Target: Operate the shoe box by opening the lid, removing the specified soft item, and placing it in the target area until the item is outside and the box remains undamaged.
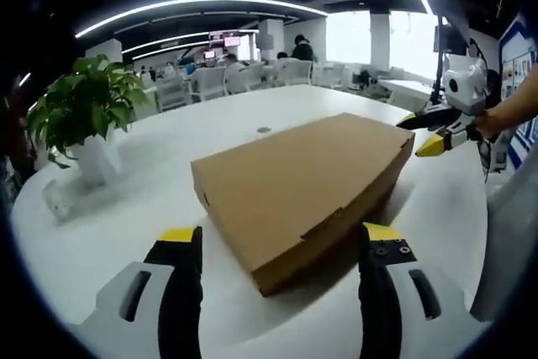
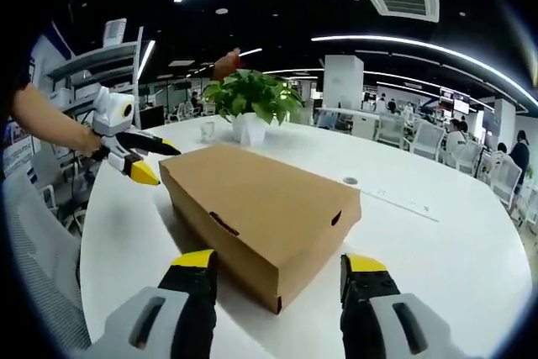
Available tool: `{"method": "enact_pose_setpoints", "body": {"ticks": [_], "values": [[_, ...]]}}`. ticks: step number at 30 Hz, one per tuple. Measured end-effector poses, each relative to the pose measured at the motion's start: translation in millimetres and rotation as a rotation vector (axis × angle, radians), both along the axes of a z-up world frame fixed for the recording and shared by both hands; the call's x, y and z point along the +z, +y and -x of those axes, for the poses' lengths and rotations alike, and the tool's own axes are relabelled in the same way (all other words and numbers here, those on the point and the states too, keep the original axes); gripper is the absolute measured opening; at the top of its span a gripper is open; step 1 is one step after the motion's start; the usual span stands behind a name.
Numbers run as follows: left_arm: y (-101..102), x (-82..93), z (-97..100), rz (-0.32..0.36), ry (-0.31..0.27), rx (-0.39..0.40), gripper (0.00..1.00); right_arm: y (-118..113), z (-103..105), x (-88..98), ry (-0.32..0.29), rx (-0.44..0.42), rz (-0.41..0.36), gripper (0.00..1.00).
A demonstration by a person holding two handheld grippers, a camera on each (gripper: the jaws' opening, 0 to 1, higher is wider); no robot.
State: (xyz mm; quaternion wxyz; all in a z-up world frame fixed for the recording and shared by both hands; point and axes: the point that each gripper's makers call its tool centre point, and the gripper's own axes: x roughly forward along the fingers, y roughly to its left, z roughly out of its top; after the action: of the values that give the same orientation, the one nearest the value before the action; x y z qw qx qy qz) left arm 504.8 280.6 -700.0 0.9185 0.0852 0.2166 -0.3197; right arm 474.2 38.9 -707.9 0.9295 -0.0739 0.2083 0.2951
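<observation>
A brown cardboard shoe box [image 1: 303, 187] lies on the round white table [image 1: 109, 224] with its lid down. My left gripper [image 1: 281, 234] is open, and its yellow-tipped jaws stand either side of the box's near corner. The right gripper [image 1: 423, 133], held by a hand, comes in from the right with its jaws apart at the box's far corner. In the right gripper view the box [image 2: 261, 203] lies just ahead of my open right gripper [image 2: 280, 262]. The left gripper [image 2: 153, 161] sits open at the box's far left corner. What is inside the box is hidden.
A leafy plant in a white pot [image 1: 84, 119] [image 2: 250, 102] stands on the table beyond the box, with a small white cup [image 2: 208, 130] near it. A round hole [image 1: 264, 129] marks the tabletop. Chairs and seated people fill the office behind.
</observation>
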Motion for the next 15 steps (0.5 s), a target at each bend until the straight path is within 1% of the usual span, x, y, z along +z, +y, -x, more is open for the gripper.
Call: {"method": "enact_pose_setpoints", "body": {"ticks": [12, 15], "values": [[-4.4, -6.3, -2.7, -0.004, 0.007, -0.003, 0.72, 9.4, -5.2, -7.2, 0.023, 0.007, -0.016, 0.54], [-6.7, -6.4, -3.0, -0.003, 0.009, -0.008, 0.68, 11.6, -6.4, -7.2, 0.023, 0.009, -0.019, 0.53]]}}
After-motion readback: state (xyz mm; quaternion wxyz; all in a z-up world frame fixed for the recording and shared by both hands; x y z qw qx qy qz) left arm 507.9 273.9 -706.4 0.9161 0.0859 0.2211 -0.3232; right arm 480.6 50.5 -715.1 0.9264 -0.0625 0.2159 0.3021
